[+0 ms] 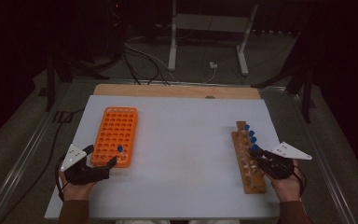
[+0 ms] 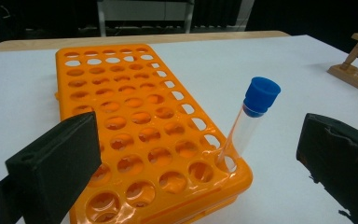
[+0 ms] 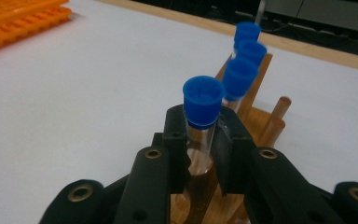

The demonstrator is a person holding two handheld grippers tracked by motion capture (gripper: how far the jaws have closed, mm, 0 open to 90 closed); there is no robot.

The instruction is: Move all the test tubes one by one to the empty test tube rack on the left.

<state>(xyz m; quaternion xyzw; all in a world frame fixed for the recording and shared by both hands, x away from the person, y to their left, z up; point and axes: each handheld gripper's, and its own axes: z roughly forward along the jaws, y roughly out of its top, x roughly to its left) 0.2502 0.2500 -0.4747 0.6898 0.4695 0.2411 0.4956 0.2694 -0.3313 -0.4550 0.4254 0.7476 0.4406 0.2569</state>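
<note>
A: What is the right gripper (image 3: 200, 140) gripping at the bottom of its own view?

B: It is clamping a clear glass tube with a blue cap (image 3: 202, 109), standing in the long wooden rack (image 3: 261, 116); its lower end is hiding behind the jaws.

A: And the left gripper (image 1: 103, 156)?

B: It is gaping wide at lower left of the high view, around the near corner of the orange plastic rack full of holes (image 2: 135, 126), where another blue-capped tube (image 2: 249, 119) is leaning.
</note>
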